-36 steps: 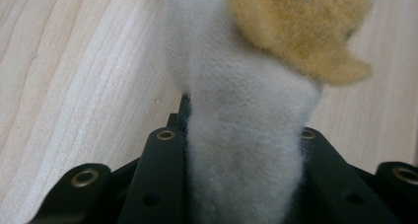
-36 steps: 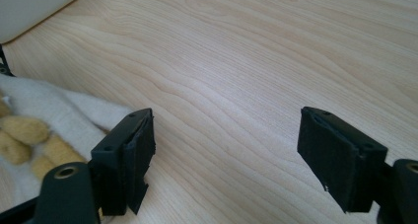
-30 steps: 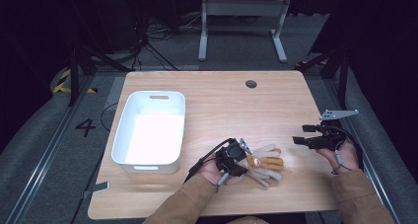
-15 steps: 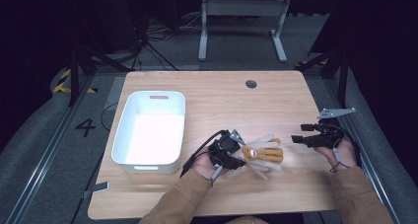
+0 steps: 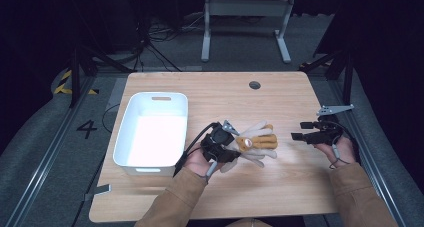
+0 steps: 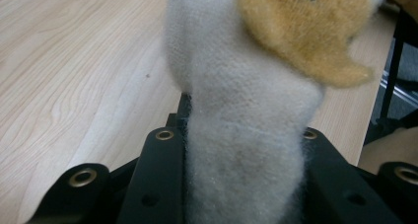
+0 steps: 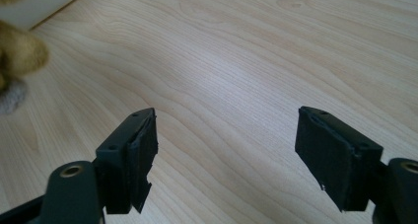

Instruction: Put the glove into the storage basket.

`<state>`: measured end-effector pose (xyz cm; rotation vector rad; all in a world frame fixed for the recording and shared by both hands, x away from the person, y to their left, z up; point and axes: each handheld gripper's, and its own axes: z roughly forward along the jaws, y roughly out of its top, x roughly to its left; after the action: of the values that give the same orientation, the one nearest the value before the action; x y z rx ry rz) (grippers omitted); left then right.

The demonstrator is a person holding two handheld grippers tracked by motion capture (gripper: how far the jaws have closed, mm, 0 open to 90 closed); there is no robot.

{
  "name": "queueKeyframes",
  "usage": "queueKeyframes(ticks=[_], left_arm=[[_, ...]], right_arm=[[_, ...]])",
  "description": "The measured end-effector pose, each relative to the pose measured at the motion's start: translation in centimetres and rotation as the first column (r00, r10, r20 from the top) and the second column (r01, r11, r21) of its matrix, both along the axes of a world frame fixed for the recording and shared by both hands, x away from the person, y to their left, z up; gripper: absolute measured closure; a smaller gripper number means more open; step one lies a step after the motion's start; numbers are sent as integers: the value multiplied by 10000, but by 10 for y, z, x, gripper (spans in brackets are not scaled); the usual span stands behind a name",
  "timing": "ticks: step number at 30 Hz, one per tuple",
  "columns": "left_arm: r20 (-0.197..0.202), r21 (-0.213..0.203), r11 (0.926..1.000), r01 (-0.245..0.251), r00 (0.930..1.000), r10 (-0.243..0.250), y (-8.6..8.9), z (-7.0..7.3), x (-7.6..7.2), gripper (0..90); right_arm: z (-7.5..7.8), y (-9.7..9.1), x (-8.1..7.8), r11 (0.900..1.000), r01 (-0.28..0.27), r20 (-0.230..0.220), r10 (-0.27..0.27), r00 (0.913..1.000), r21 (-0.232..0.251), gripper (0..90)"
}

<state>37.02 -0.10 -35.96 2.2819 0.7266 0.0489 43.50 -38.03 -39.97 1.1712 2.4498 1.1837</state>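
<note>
My left gripper (image 5: 231, 148) is clamped on one white limb of the plush toy (image 5: 256, 143), lifted just off the counter (image 5: 280, 187). Such a thin pinch could slip if I swing toward the bin (image 5: 150, 137) at nine o'clock. Its long axis seems to point toward three o'clock. My right gripper (image 7: 226, 150) idles, jaws wide.

Plush toy (image 5: 255, 142): cream-white fur w/ golden-tan patches, small dark mark on the tan bit; left tool (image 5: 235, 146) black, brass-coloured rivets, grey plate on top; right tool (image 5: 296, 135) black w/ matte black pads, grey plate too; bin (image 5: 131, 137) plain white; desk (image 5: 280, 102) light wood, wavy grain, dark round hole near far edge; sleeves (image 5: 172, 202) tan-brown; floor grey, yellow-black hazard stripe at left.
</note>
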Motion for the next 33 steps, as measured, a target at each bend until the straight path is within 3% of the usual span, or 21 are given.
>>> queueKeyframes(ticks=[5,17,28,33], left_arm=[[-130,-250,9981,-570,9983,567,9,9,2,713],[-127,257,9884,-1498,9886,1501,23,39,14,713],[-345,650,9740,-2170,9750,2196,35,53,29,712],[-437,879,9635,-2530,9653,2575,39,55,38,712]], right_arm=[[-5,-1,5,9998,164,-182,-165,9997,-91,243],[-22,-1,10,9970,374,-602,-415,9973,-676,243],[-23,-3,9,9973,402,-596,-439,9973,-616,243],[-23,-3,8,9970,388,-640,-431,9970,-667,242]])
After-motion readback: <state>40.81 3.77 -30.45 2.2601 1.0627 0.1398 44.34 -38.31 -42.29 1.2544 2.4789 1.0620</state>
